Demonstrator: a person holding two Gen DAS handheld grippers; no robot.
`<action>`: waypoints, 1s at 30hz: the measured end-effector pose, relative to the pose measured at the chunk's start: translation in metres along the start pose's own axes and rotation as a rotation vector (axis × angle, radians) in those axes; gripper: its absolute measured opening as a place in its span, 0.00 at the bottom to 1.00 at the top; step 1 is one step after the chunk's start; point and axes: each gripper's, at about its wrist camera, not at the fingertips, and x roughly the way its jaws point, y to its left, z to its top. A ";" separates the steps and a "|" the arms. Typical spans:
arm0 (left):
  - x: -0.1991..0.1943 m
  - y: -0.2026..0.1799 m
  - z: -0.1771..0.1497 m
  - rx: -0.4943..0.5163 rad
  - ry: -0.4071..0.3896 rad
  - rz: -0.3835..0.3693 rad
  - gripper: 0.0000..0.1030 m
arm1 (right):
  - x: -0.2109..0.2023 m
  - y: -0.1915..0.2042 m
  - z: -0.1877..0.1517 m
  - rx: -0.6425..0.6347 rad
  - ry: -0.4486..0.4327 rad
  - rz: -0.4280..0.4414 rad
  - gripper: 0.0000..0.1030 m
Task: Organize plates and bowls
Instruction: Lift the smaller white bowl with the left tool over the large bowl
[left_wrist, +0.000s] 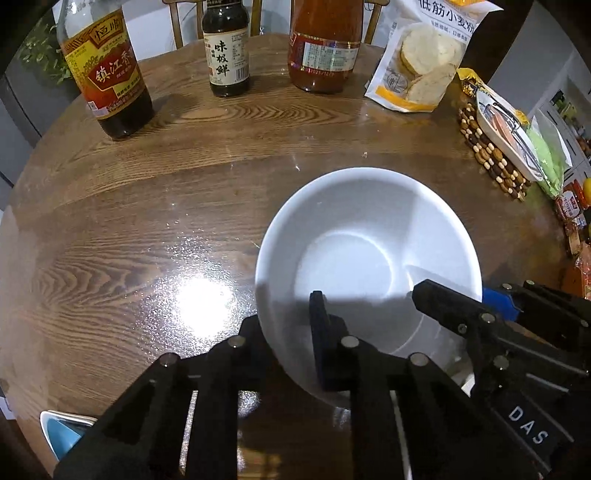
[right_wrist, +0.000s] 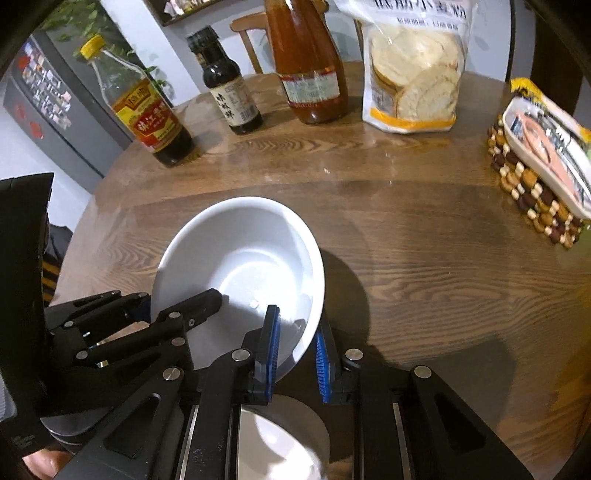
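On the wooden surface (right_wrist: 424, 236), both the left claw (left_wrist: 291, 328) and right claw (right_wrist: 295, 354) clench the white bowl (right_wrist: 243, 258) rim; stacking remains undone

We see a plain white, glossy, deep round ceramic bowl (left_wrist: 354, 240) (right_wrist: 240, 258), empty and clean inside, with a flat circular base. It sits tilted above the brown wooden bench (left_wrist: 147, 221), its near rim pinched on two sides. Below it, close to us, lies another white round dish (right_wrist: 284, 439), blurred and partly hidden.
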 end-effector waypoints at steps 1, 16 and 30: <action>-0.002 0.000 0.000 0.002 -0.008 0.003 0.16 | -0.003 0.003 0.000 -0.010 -0.011 -0.008 0.20; -0.061 -0.010 -0.018 0.059 -0.166 0.033 0.17 | -0.060 0.016 -0.019 -0.018 -0.139 -0.017 0.20; -0.099 -0.032 -0.055 0.130 -0.235 0.021 0.17 | -0.105 0.029 -0.061 -0.023 -0.197 -0.068 0.20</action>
